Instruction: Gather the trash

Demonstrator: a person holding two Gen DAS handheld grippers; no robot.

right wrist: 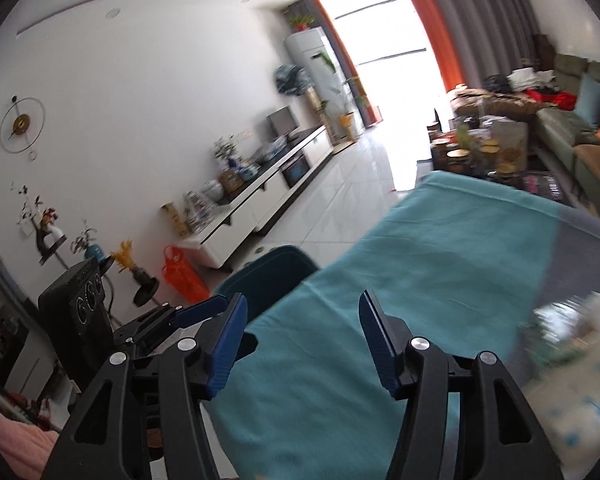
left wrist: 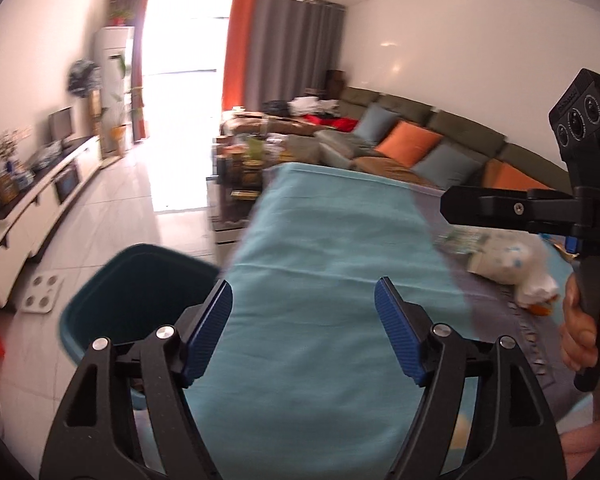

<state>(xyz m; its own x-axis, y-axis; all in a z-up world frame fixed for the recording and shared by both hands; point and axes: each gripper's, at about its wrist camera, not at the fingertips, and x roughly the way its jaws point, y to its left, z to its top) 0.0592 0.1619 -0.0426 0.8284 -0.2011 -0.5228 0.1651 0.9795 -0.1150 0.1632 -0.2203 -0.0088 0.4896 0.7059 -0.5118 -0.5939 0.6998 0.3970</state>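
Observation:
A dark teal bin [left wrist: 136,292] stands on the floor at the left edge of a table under a teal cloth [left wrist: 320,280]. My left gripper [left wrist: 304,300] hangs open over the cloth, just right of the bin, with nothing between its blue pads. Trash lies on the cloth's grey part at the right: a white crumpled bag [left wrist: 516,268] and a printed wrapper [left wrist: 460,238]. My right gripper [right wrist: 302,314] is open and empty above the cloth; the bin [right wrist: 272,276] is ahead to its left. The blurred trash pile [right wrist: 568,332] lies to its right. The right gripper's tip [left wrist: 452,206] shows side-on above the trash.
A hand [left wrist: 580,320] holds the right gripper's handle. A white TV cabinet [left wrist: 40,200] lines the left wall, and a cluttered coffee table [left wrist: 244,164] and a green sofa [left wrist: 440,136] lie beyond the table. An orange bag [right wrist: 180,276] and a white scale [left wrist: 40,292] sit on the floor near the bin.

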